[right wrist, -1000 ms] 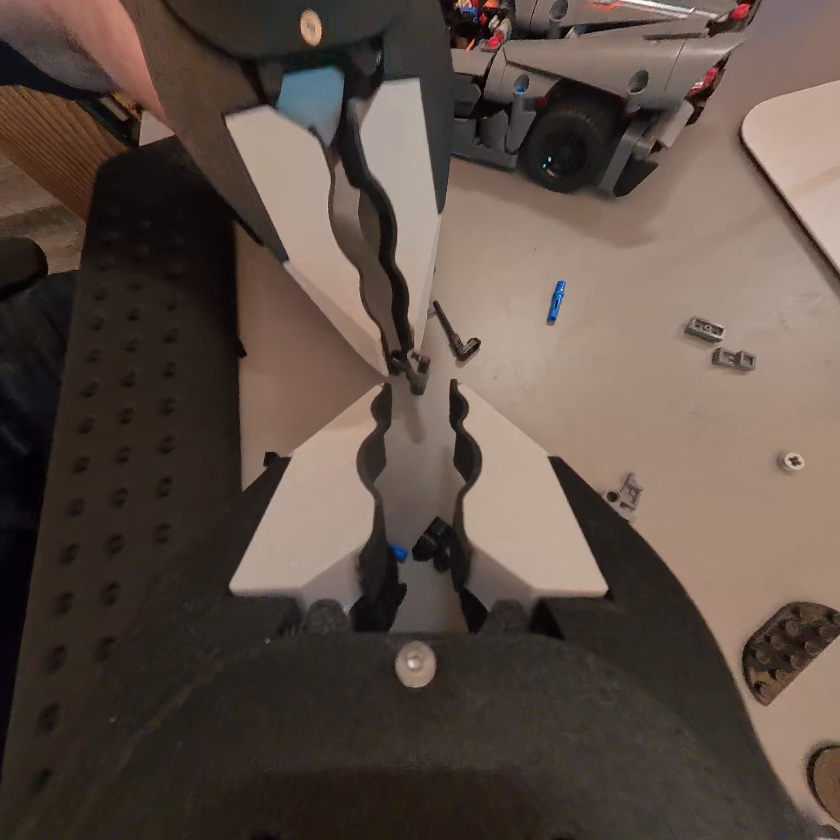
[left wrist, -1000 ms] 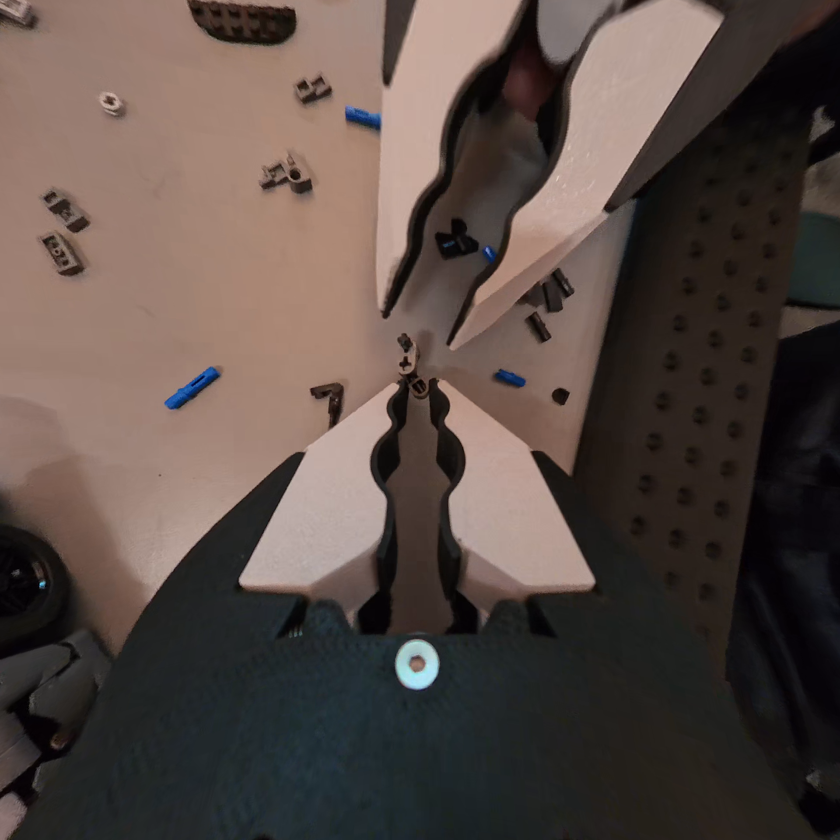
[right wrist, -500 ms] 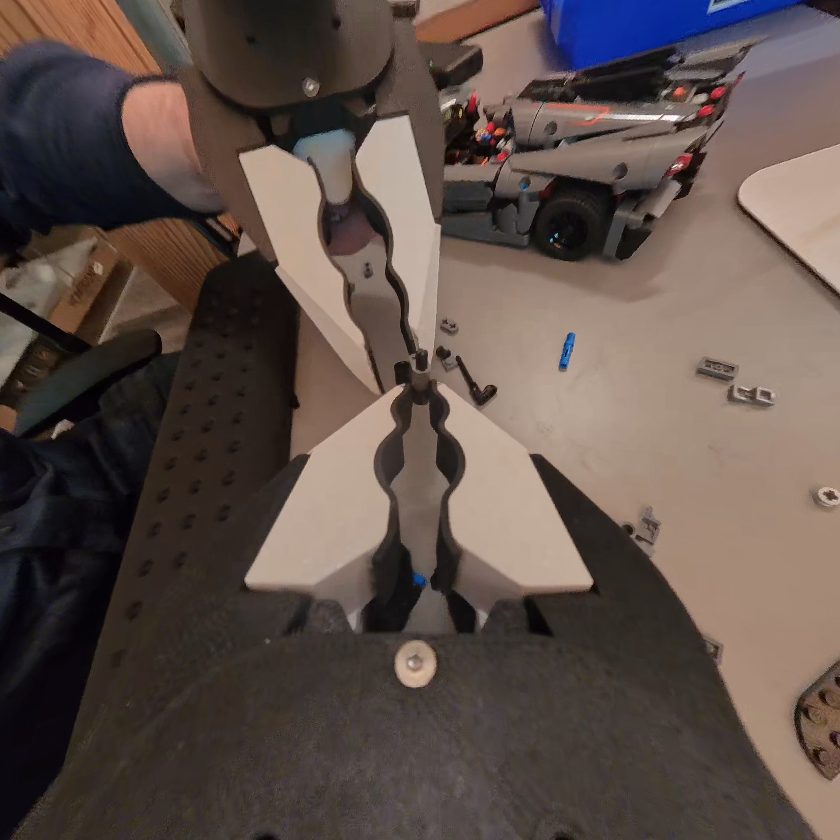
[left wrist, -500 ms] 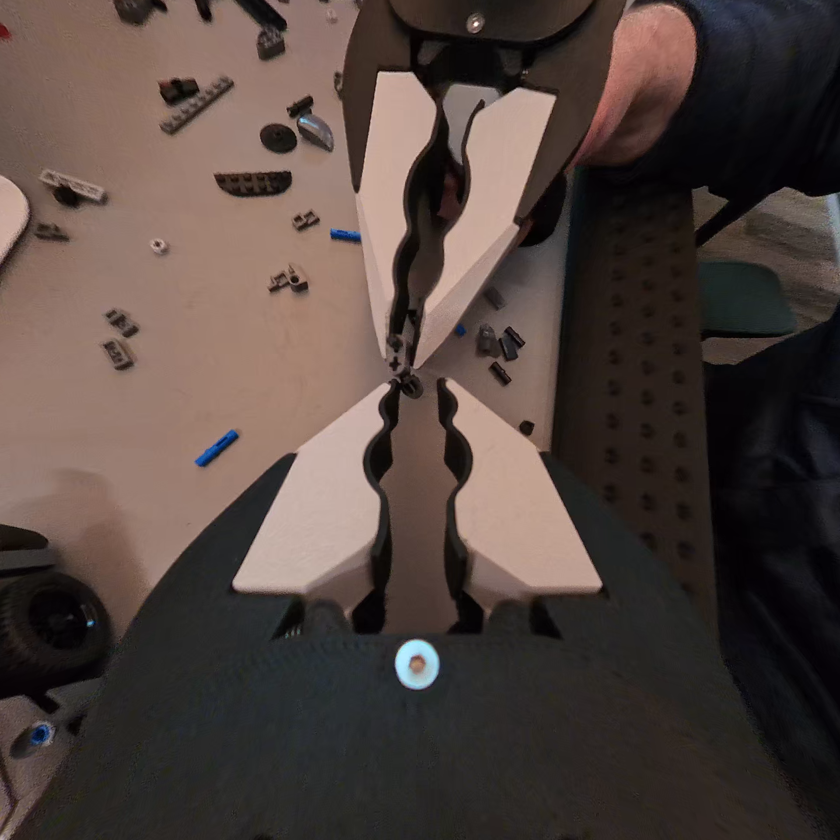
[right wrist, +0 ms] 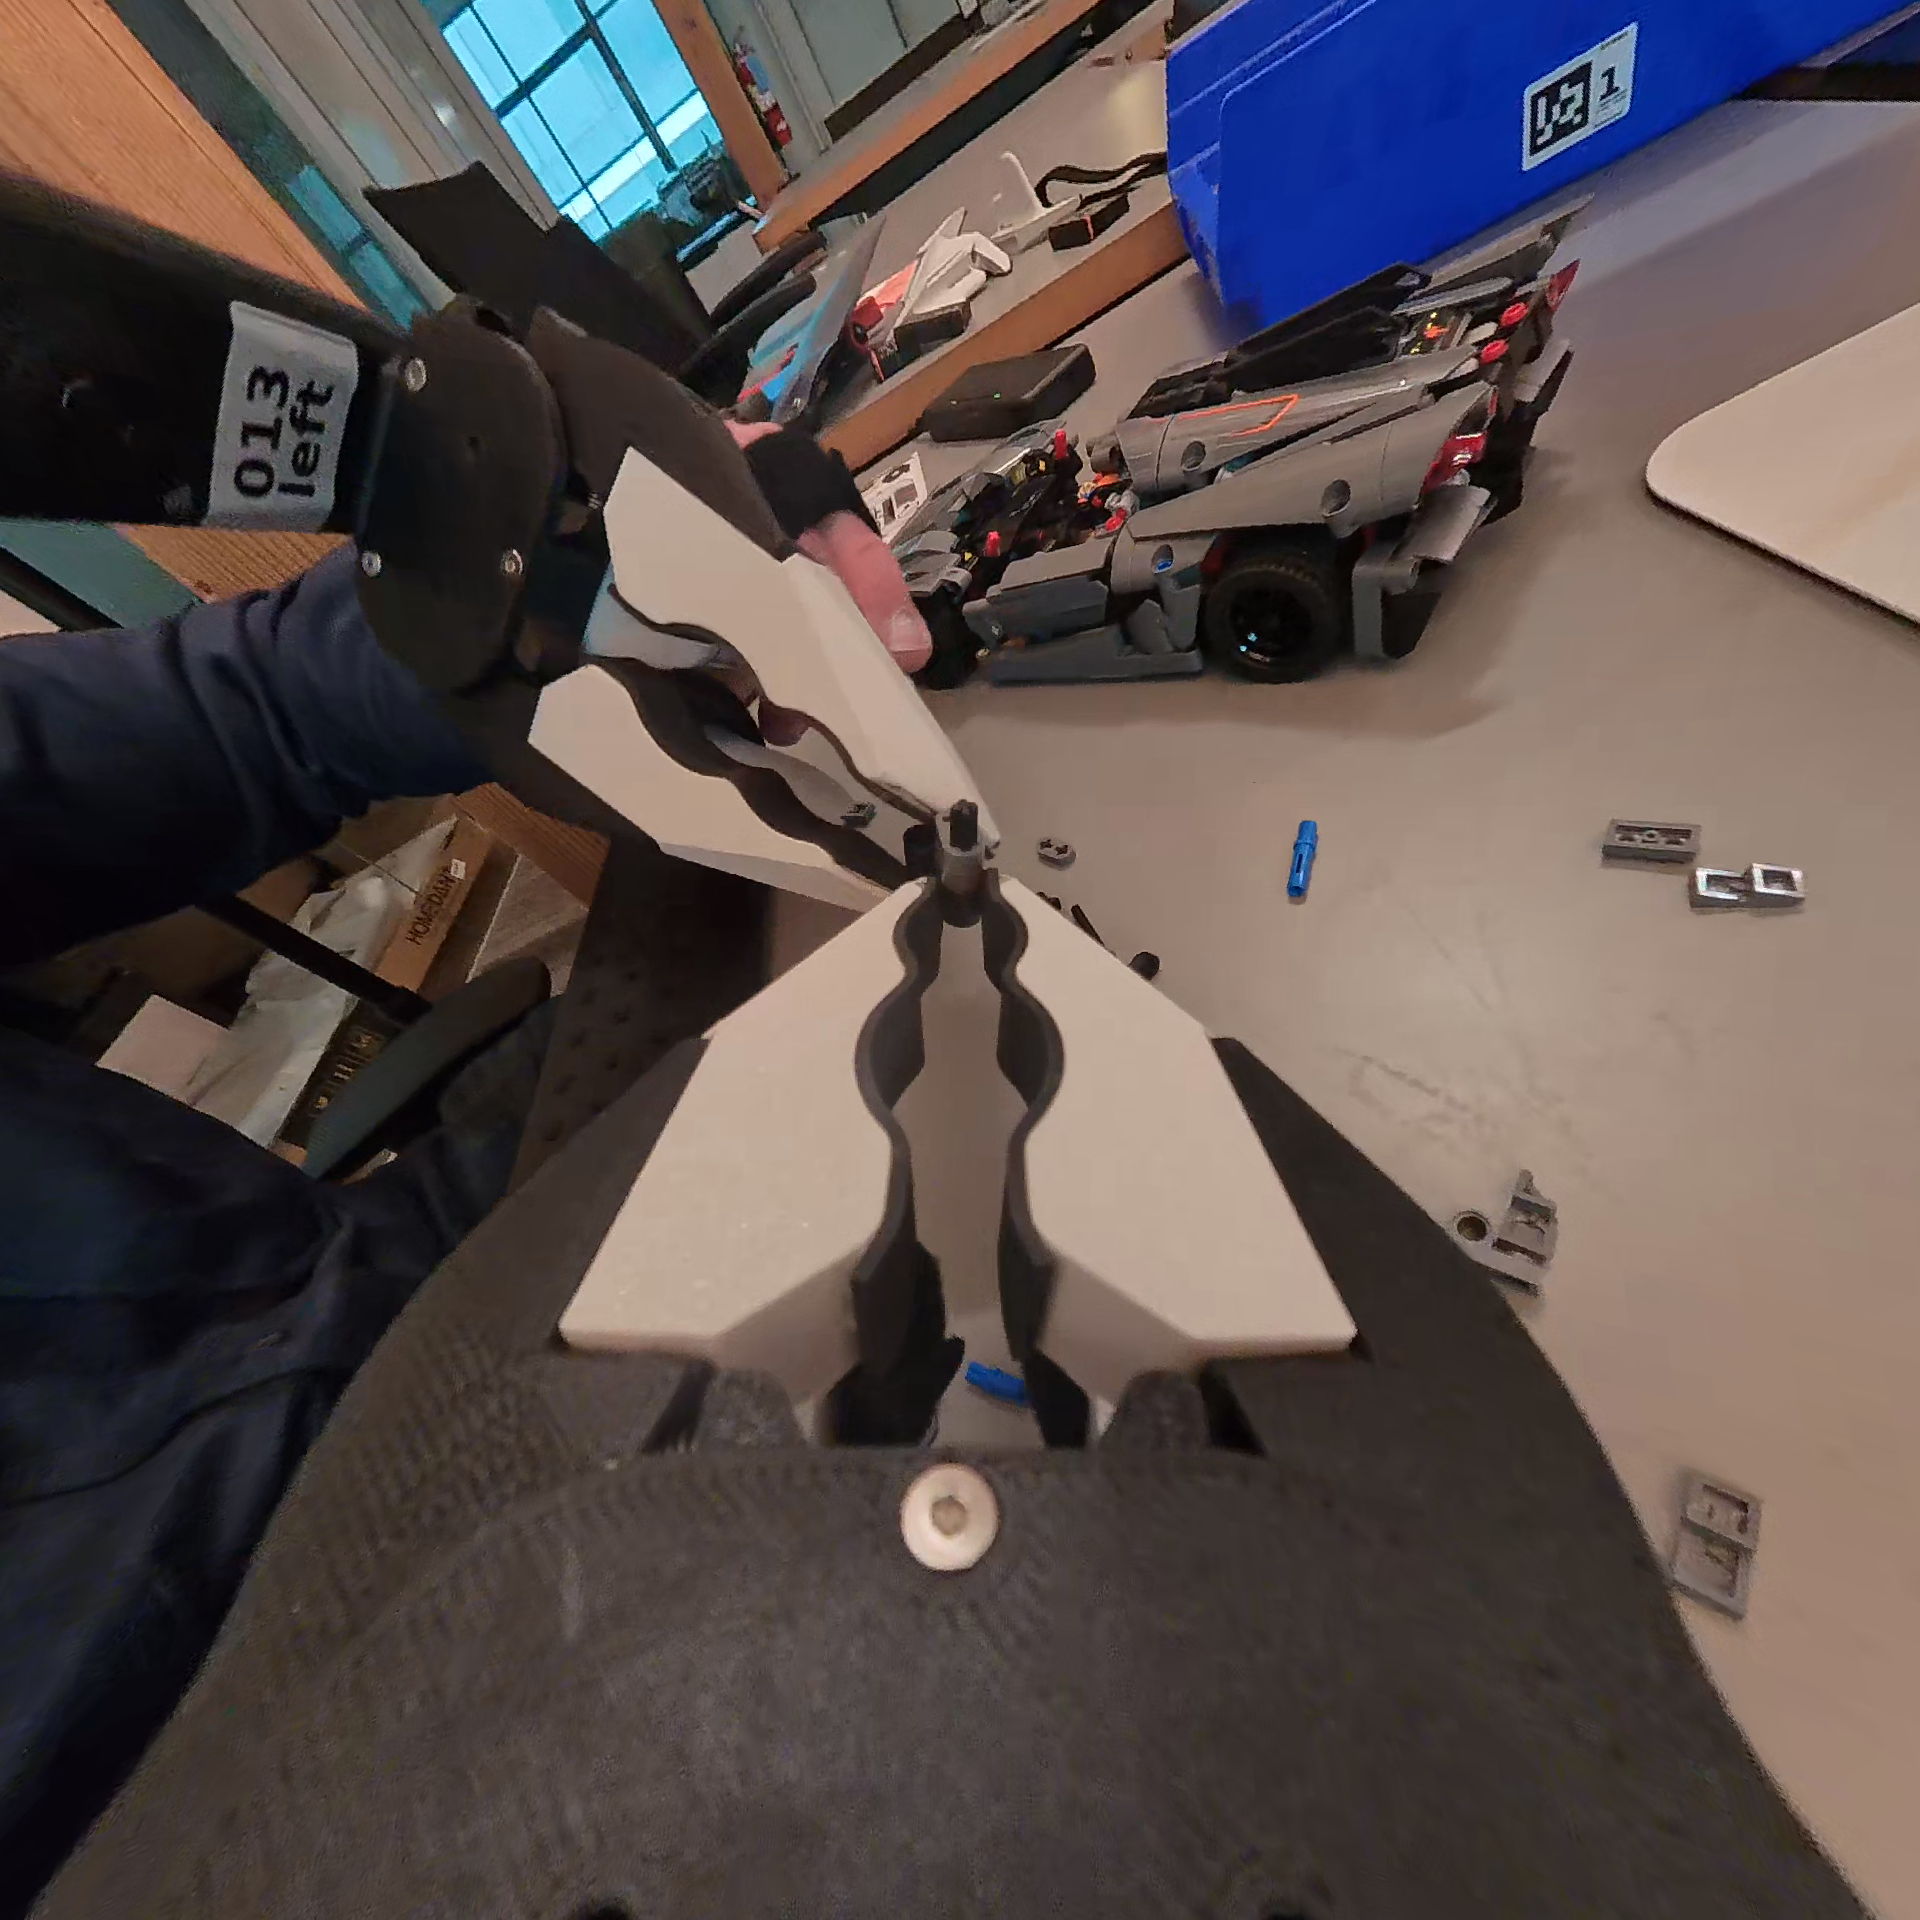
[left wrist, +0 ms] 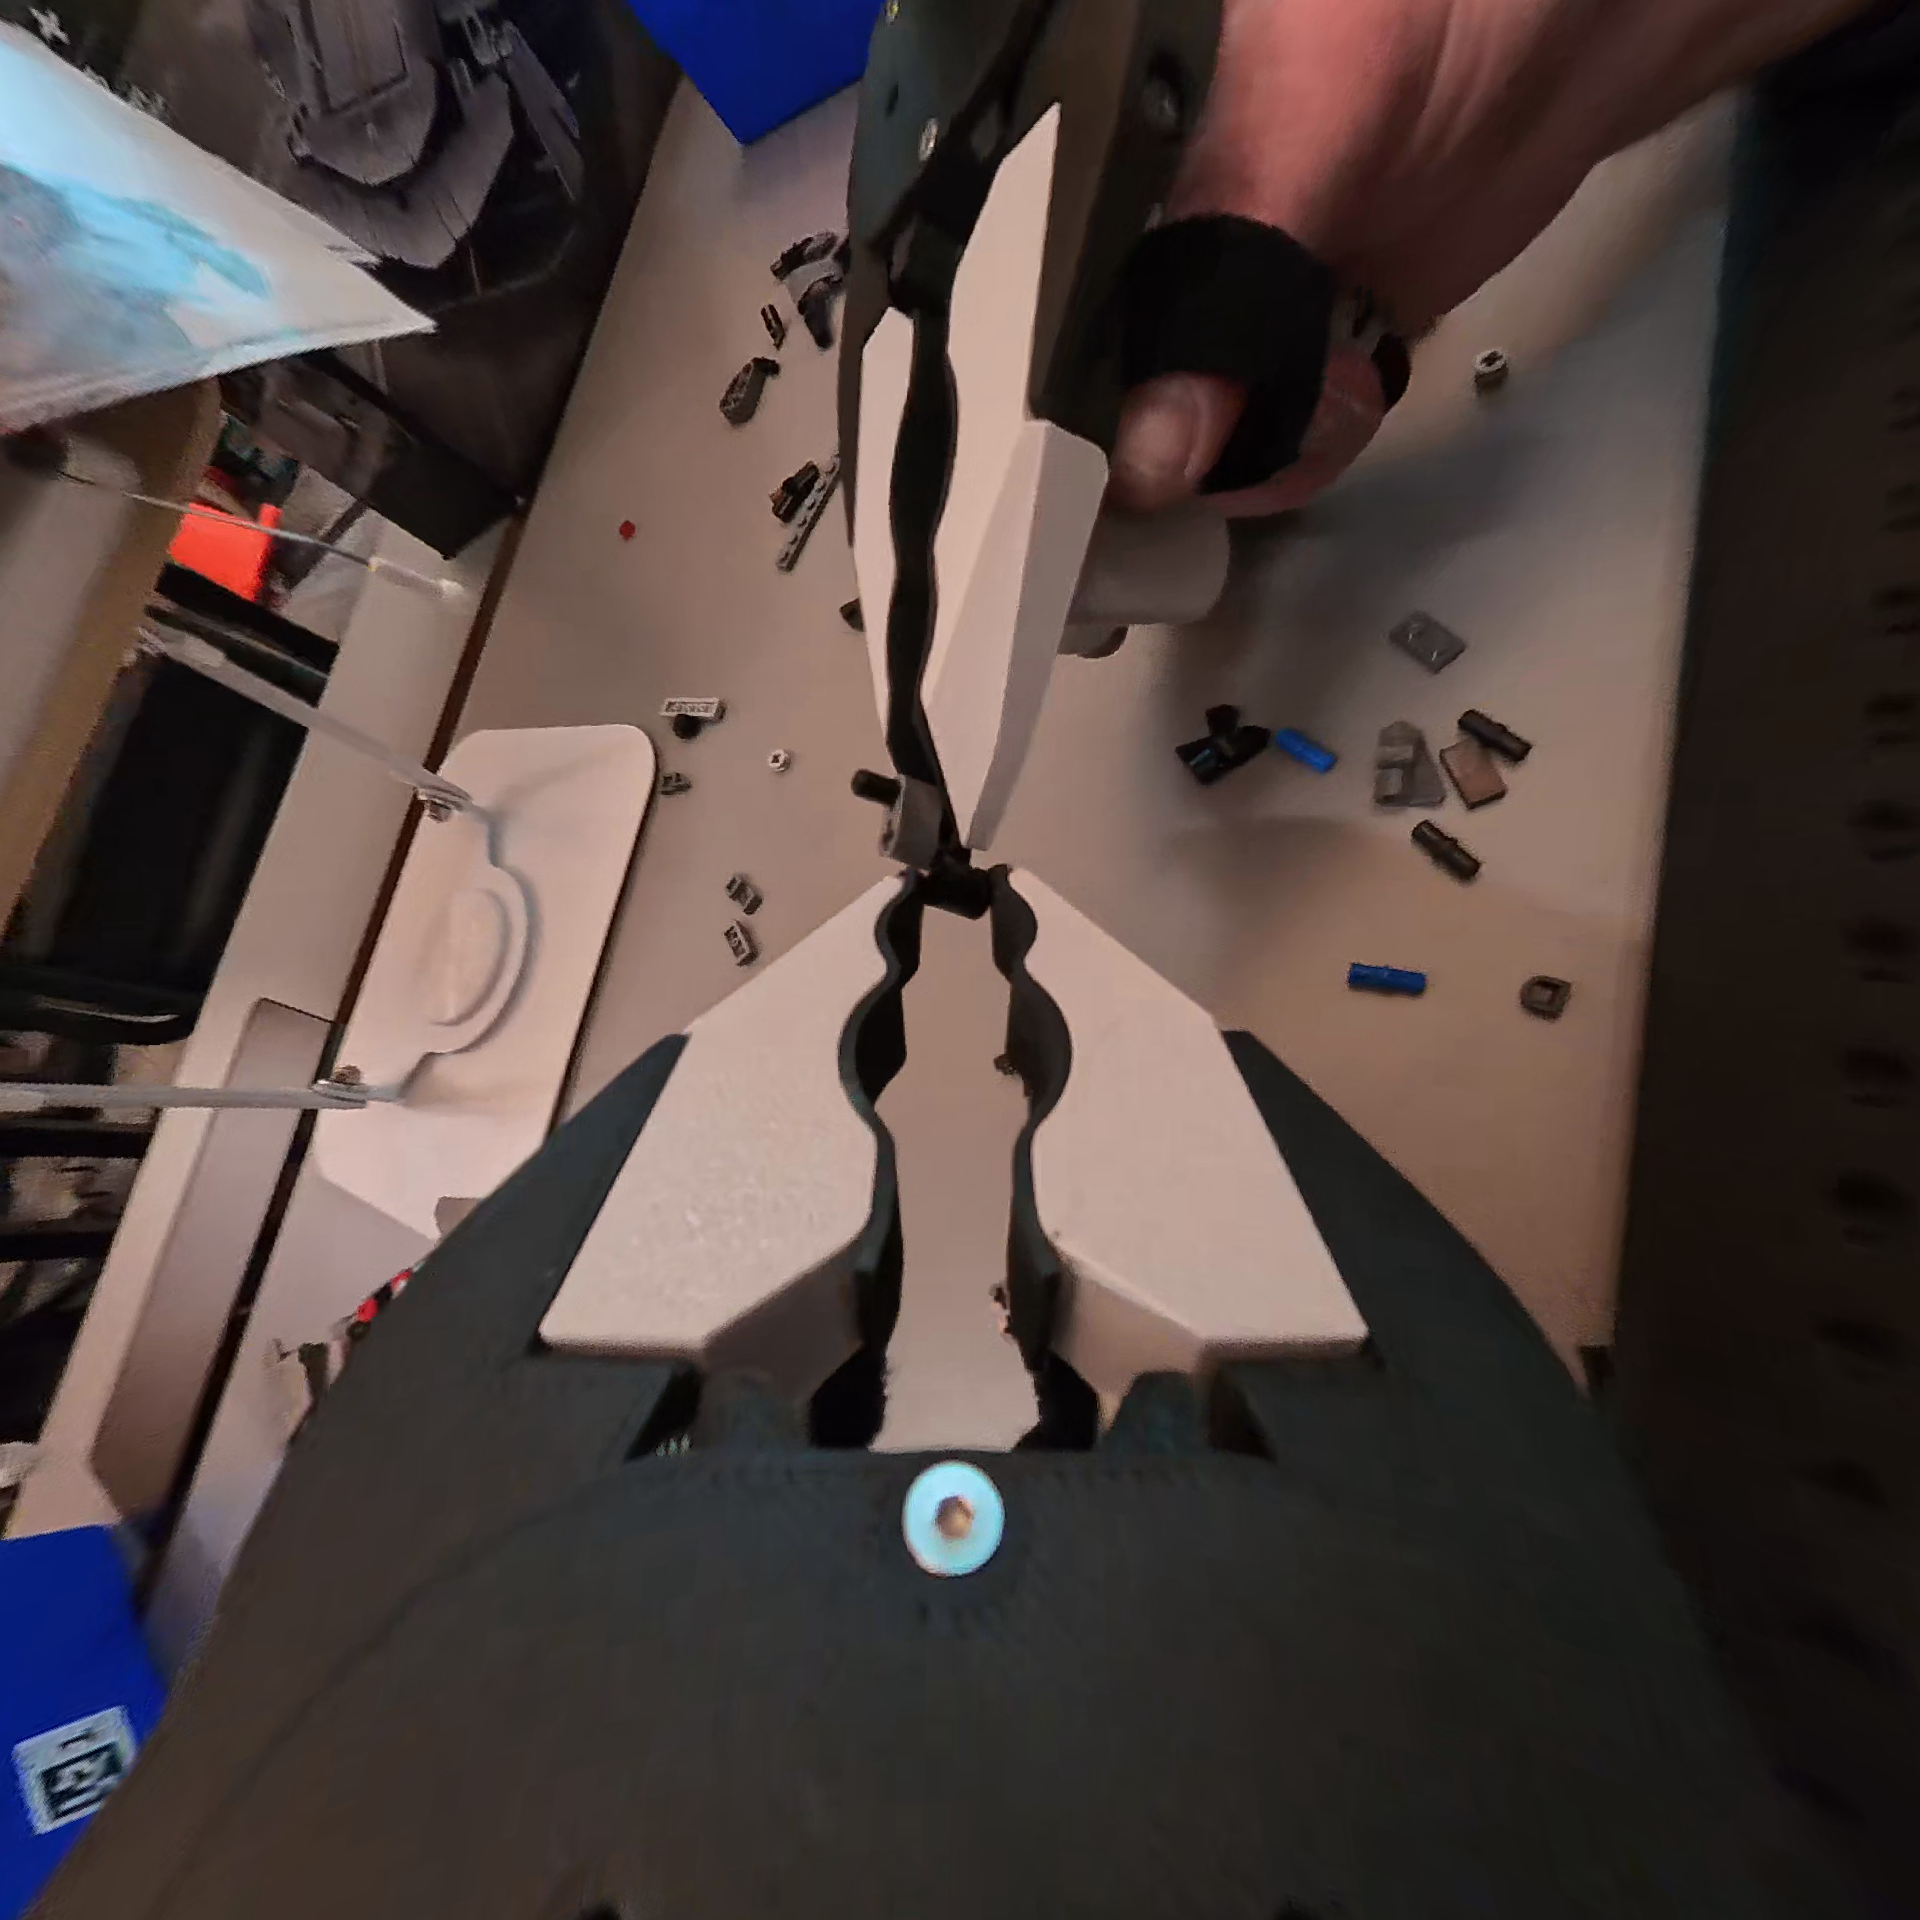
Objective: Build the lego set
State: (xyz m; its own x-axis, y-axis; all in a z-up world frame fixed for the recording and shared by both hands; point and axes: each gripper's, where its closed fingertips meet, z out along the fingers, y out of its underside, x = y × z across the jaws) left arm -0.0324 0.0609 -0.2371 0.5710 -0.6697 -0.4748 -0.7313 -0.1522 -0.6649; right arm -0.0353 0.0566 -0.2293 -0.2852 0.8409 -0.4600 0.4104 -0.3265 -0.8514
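A blue bin (right wrist: 1455, 135) stands far ahead of the tool at the back of the grey desk (right wrist: 1507, 1039). A white tray (right wrist: 1808, 488) lies ahead to the right. Ahead to the left, off the desk, lies a cardboard box (right wrist: 436, 904).

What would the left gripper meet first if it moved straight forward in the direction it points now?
Probably the right gripper, tip to tip with the left gripper. The small black and grey pieces held between them come first; depth is hard to judge.
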